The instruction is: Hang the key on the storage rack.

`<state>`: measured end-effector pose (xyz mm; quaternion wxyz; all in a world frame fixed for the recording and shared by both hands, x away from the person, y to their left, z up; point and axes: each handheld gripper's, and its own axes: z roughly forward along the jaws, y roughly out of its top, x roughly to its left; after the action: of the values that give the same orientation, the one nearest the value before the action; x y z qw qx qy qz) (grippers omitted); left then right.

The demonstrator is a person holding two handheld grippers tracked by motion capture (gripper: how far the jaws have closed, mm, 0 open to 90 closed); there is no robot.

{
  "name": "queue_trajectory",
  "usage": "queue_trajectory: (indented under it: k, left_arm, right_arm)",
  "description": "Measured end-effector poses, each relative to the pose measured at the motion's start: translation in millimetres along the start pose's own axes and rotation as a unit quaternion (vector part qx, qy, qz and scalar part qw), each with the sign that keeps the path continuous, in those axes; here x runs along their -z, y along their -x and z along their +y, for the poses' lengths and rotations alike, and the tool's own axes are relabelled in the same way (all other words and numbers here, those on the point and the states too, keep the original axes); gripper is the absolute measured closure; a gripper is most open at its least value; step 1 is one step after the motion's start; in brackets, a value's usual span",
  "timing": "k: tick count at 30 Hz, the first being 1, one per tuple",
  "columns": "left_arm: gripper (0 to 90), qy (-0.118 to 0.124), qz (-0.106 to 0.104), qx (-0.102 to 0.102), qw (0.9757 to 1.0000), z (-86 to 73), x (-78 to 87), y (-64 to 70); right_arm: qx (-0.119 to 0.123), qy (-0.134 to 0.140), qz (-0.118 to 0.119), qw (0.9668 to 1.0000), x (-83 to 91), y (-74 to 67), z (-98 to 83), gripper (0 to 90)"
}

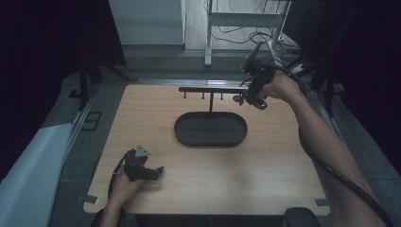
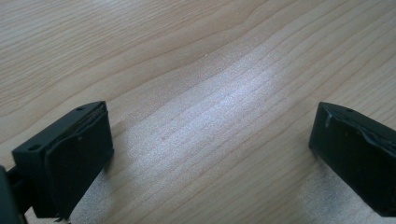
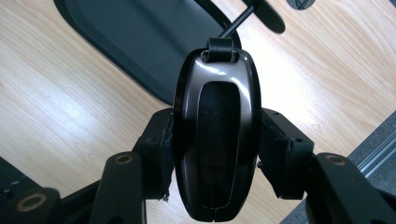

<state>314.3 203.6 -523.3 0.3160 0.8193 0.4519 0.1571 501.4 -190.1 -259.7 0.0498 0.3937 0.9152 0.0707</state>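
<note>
Wooden table (image 1: 265,165) (pale, grained) — dark tray (image 1: 210,129) centred, grey floor (image 1: 66,113) around.

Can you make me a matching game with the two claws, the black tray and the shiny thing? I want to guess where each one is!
1. left claw
2. right claw
3. black oval tray
4. dark glossy oval thing

a. middle of the table
b. open, low over bare wood
c. pinched between two jaws
d. up by the stand's bar, shut

Pairs: 1-b, 2-d, 3-a, 4-c
</note>
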Motion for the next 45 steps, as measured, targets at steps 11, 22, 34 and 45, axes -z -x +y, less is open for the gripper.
queue_trajectory:
  k: [11, 22, 34, 45]
  left_arm:
    - [0.0, 0.0, -0.001, -0.001, 1.0, 0.3, -0.3, 0.3]
    - [0.0, 0.0, -0.001, -0.002, 1.0, 0.3, -0.3, 0.3]
    - [0.0, 0.0, -0.002, -0.003, 1.0, 0.7, -0.6, 0.5]
    - [0.0, -0.002, -0.003, -0.004, 1.0, 0.8, -0.4, 0.4]
  right_arm:
    - [-0.005, 0.004, -0.013, 0.9999, 3.3, -1.8, 10.7, 48.7]
    - [-0.022, -0.001, -0.037, 0.9991, -1.2, 4.5, 13.6, 48.6]
    - [-0.035, -0.013, -0.05, 0.998, -18.4, 18.1, -0.8, 48.5]
    - [-0.035, -0.022, -0.049, 0.998, -43.1, 23.8, -12.4, 48.5]
